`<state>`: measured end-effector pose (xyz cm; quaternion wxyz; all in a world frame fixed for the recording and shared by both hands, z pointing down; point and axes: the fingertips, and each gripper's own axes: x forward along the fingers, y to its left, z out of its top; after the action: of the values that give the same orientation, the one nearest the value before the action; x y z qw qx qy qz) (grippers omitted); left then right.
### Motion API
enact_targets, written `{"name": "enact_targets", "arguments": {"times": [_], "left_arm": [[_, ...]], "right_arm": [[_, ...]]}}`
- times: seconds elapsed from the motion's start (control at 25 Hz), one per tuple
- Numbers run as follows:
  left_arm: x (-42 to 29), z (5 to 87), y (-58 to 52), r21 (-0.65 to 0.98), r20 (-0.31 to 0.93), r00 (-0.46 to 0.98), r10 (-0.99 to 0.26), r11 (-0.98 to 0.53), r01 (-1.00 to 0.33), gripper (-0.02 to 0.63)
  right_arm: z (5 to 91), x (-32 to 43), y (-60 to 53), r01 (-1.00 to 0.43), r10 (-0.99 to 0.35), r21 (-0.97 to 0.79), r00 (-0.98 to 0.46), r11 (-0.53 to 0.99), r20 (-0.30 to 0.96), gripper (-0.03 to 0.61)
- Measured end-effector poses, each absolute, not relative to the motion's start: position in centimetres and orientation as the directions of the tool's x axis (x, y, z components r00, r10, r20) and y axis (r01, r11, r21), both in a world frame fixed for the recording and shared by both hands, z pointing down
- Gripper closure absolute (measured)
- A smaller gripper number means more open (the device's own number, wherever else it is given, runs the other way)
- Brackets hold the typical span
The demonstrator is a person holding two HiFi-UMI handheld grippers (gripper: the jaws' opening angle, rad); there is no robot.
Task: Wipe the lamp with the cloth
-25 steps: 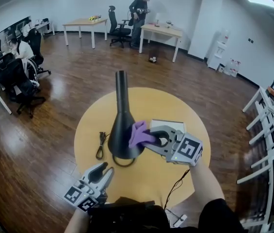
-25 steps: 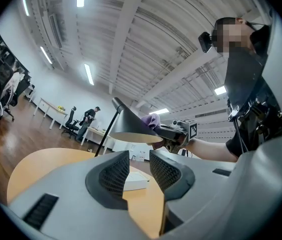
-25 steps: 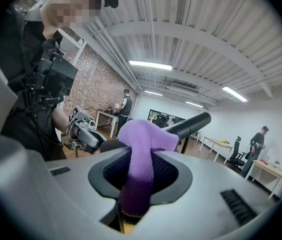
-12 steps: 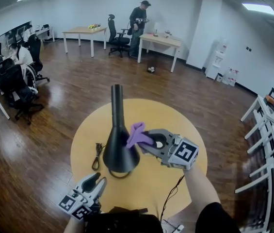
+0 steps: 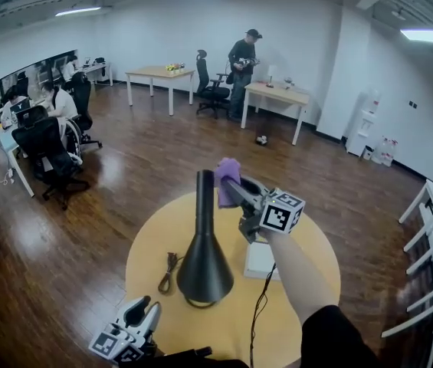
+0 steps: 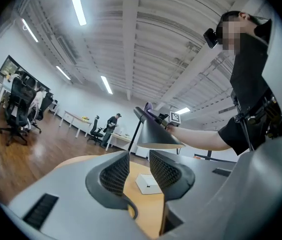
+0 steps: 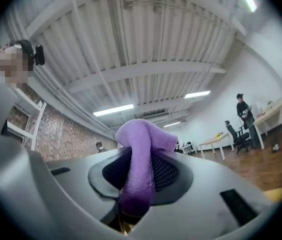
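A black lamp (image 5: 205, 271) with a cone shade and a thin upright neck stands on the round yellow table (image 5: 308, 244). My right gripper (image 5: 232, 185) is shut on a purple cloth (image 5: 227, 176) and holds it up beside the top of the neck; I cannot tell whether they touch. In the right gripper view the cloth (image 7: 140, 159) hangs folded between the jaws, and the lamp is out of sight. My left gripper (image 5: 144, 312) sits low at the table's near edge, open with nothing in it. Its own view looks up at the shade (image 6: 154, 133) over the left gripper (image 6: 139, 170).
A white box (image 5: 260, 261) lies on the table right of the lamp, and a coiled black cable (image 5: 168, 271) lies to the left. Another cable (image 5: 257, 313) runs off the near edge. Office chairs (image 5: 46, 148) and desks stand far left, and a person (image 5: 244, 60) is at the far tables.
My right gripper has risen with the purple cloth from the lamp's shade to the top of its neck. The left gripper has shifted a little at the near edge.
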<state>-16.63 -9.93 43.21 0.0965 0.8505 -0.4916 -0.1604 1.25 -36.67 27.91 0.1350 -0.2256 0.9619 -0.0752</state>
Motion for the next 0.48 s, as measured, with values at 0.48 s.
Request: {"name": "enact_targets", "arguments": {"times": [0.48], "left_arm": [[-17.1,43.7,-9.3,0.362,-0.162,0.401,-0.901,-0.433,-0.826,0.487]], "right_arm": [[29.9,-0.1,-33.3,-0.273,-0.303,-0.202,-0.943,0.941,-0.136,0.477]]}}
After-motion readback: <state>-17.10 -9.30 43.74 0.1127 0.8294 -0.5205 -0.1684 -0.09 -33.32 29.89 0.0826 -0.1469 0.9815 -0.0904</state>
